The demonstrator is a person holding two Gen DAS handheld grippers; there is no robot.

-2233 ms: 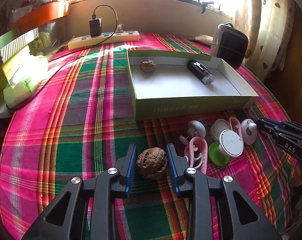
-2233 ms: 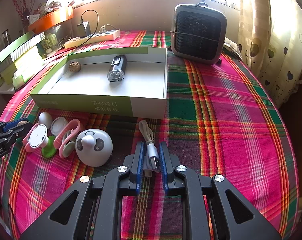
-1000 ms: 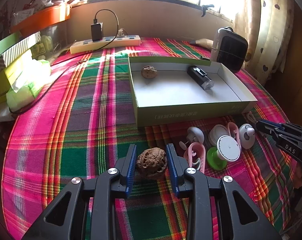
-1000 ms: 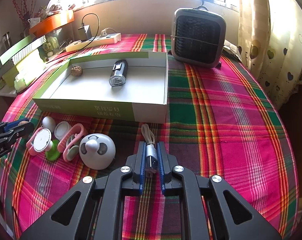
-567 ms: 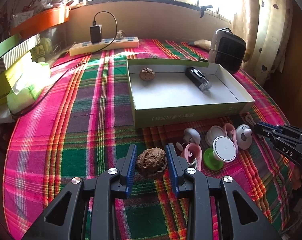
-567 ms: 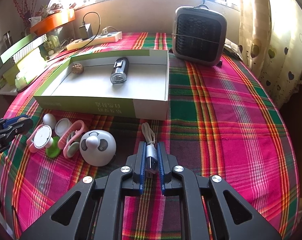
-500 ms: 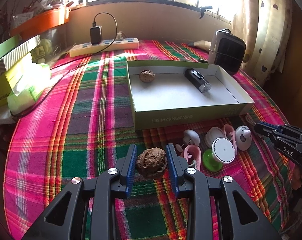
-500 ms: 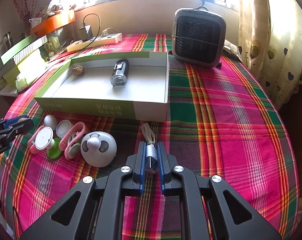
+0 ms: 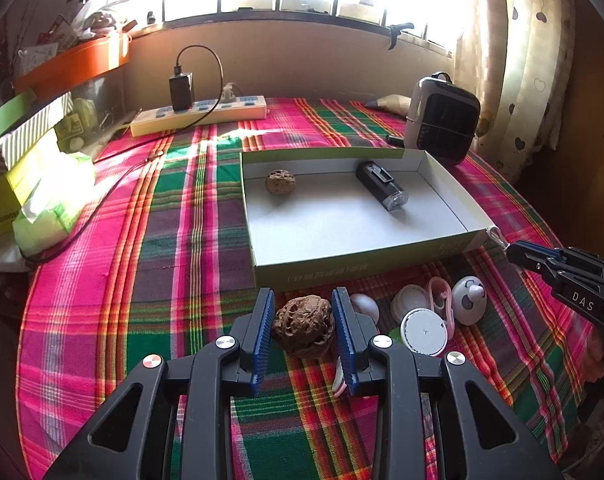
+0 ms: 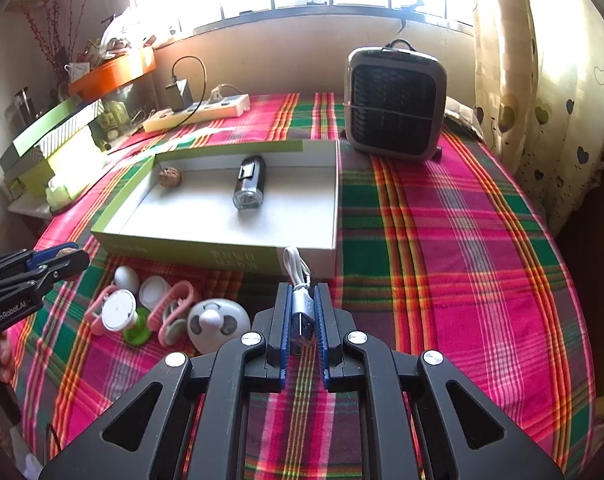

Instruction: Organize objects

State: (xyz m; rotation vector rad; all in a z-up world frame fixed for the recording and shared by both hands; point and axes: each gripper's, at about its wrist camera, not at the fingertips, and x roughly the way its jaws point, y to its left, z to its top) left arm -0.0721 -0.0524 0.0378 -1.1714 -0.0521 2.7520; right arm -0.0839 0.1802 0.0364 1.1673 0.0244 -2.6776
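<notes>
Left gripper [image 9: 304,322] pinches a large walnut [image 9: 304,331] between its blue pads, held clear above the plaid-covered counter [image 9: 141,248], just short of the near wall of the shallow green box [image 9: 322,272]. Right gripper [image 10: 301,318] is pressed tight on the silver plug of a white USB cable [image 10: 297,270]; the cable's loop rises past the fingertips and overlaps the box's near right corner, so whether it touches the box cannot be told.

Inside the box: a smaller walnut [image 9: 280,181] near the far left corner and a black flashlight [image 9: 381,185] toward the far right, well apart.

Between the grippers, near the counter's front edge, lies a cluster of small toys [image 10: 149,312] beside a white panda-faced fan [image 10: 218,324]; in the left wrist view the left gripper's fingers partly hide the cluster, and several pieces overlap too closely to identify.

A dark heater [image 10: 396,106] stands beyond the box's far right corner; a power strip [image 9: 199,114] lies along the far edge
</notes>
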